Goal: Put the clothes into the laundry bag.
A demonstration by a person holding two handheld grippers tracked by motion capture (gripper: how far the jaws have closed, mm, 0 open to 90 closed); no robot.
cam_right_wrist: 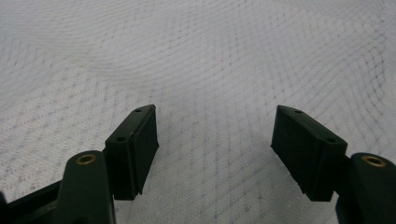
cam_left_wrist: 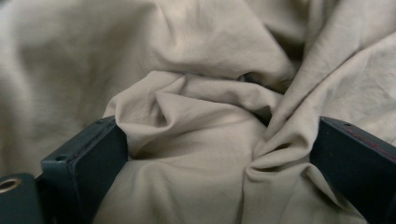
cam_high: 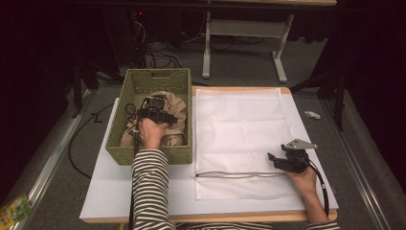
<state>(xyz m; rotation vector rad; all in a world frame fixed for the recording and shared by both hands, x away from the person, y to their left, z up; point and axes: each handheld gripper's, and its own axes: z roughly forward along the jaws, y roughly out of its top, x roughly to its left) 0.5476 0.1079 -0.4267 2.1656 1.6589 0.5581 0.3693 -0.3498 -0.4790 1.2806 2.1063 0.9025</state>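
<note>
My left gripper [cam_high: 155, 111] is down in the green woven basket [cam_high: 139, 86], on the crumpled beige cloth [cam_high: 174, 110]. My right gripper [cam_high: 282, 159] rests on the white mesh bag [cam_high: 239, 129].

The room lay dim, with black drapes closing off both sides and the far end. Grey carpet [cam_high: 249, 67] covered the floor. Beyond the far edge of the white-topped table [cam_high: 110, 191] stood the pale metal legs of a second table [cam_high: 225, 28], its feet on the carpet. Black cables [cam_high: 160, 55] coiled on the floor beside them. A small white scrap [cam_high: 312, 114] lay on the carpet off the table's right edge, and a green-and-yellow packet [cam_high: 14, 209] lay near the bottom left corner.
</note>
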